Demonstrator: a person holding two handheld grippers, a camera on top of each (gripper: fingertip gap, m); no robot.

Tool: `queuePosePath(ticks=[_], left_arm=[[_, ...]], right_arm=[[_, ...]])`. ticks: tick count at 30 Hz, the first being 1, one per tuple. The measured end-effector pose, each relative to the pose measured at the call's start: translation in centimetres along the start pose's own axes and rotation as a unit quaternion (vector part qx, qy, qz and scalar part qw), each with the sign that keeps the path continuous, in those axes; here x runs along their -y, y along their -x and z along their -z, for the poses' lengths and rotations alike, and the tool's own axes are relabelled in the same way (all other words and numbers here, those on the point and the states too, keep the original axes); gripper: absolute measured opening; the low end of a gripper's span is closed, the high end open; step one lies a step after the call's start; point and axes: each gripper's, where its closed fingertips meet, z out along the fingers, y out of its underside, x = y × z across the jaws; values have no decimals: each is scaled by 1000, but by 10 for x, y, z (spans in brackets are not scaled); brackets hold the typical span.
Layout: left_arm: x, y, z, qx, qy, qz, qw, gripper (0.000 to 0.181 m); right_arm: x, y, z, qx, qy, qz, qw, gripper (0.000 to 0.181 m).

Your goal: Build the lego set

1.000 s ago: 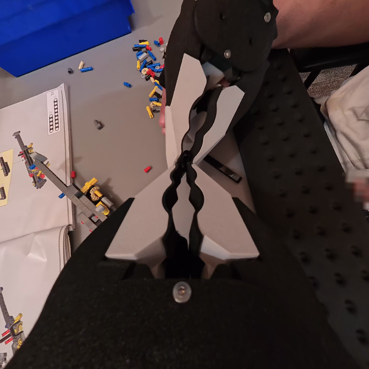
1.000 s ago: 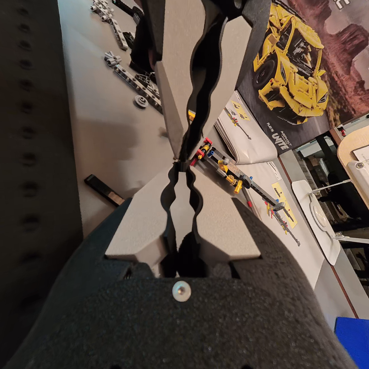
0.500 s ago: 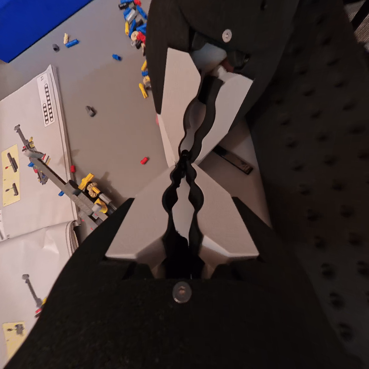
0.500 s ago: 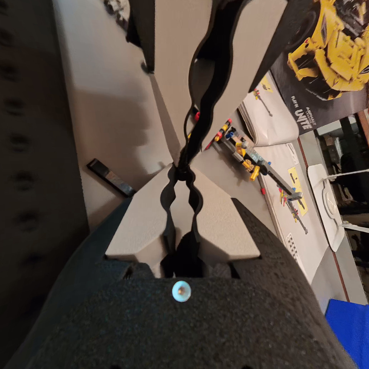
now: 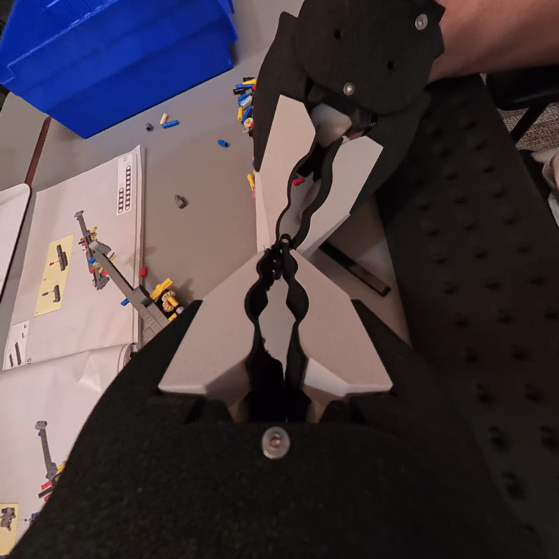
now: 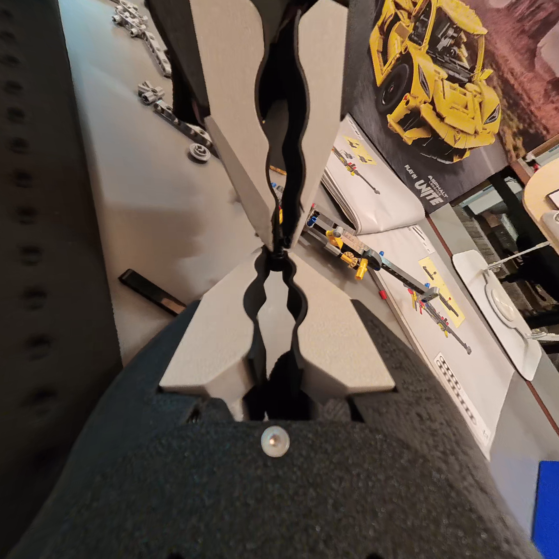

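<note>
Since a second ago both grippers had stayed tip to tip; the left wrist view swung in between, then came back out until the blue bin (image 5: 115,57) filled its top left corner again.

Left gripper (image 5: 276,260): fingers nearly closed, pinching a small black lego piece (image 5: 276,255) at the tips. Right gripper (image 6: 276,263): also nearly closed, clamped on a small black round part (image 6: 276,261) at its tips. The two tip pairs met point to point above the grey table (image 5: 196,187). I couldn't tell whether they held one shared piece or two being pressed together; it was too dark and small.

Partly built grey beam assembly (image 5: 145,298), with yellow and tan parts, lay on the table, its far end resting on the open instruction booklet (image 5: 75,272). Same assembly in the right view (image 6: 357,254), just beside the grippers' meeting point.

Loose pile of blue, yellow, red and black pins (image 5: 245,102) sat near the bin, partly behind the right gripper. A few strays were on the table: a grey connector (image 5: 181,201) and a red pin (image 5: 142,271).

A black flat strip (image 6: 151,290) lay on the table by the dark perforated board (image 6: 33,211). Grey beams (image 6: 178,124) lay further back. Lego box with a yellow car picture (image 6: 432,75) stood behind the booklet.
</note>
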Motion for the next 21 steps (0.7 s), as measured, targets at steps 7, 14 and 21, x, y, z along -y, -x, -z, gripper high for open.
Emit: queuePosePath(ticks=[7,14,21], left_arm=[[10,3,6,-7,-36,19,999,4],[55,16,30,-14,-207,98,973,4],[80,19,45,-93,-334,228,910,3]], right_arm=[[9,-3,6,16,-37,-49,998,7],[44,-22,32,58,-169,-211,961,7],[67,-24,40,93,-223,-308,920,7]])
